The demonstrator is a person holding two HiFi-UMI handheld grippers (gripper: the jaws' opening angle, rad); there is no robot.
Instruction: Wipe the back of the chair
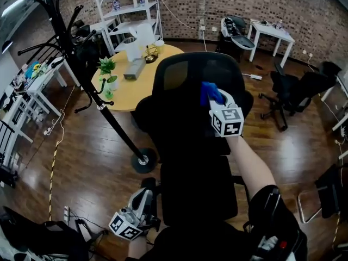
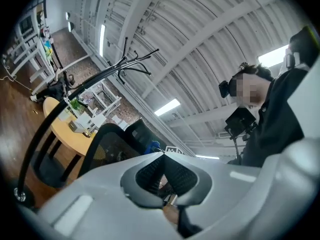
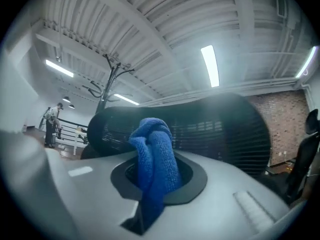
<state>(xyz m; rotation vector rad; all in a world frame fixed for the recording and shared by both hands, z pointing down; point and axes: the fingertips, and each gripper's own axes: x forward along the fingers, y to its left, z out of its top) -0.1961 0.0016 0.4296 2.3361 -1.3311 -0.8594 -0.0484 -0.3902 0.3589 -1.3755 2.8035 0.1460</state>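
The black office chair stands in the middle of the head view, its mesh back facing me. My right gripper is shut on a bunched blue cloth, and the cloth rests against the upper right of that back. In the right gripper view the cloth sticks up from between the jaws, with the chair back close behind it. Down by the left side of the chair seat, my left gripper points upward. Its jaws are shut with nothing between them, and its own view shows the chair back from below.
A round yellow table with a small plant stands behind the chair. A black coat stand leans at the left, its base near the chair. Another black chair stands at the right. White shelves line the brick wall.
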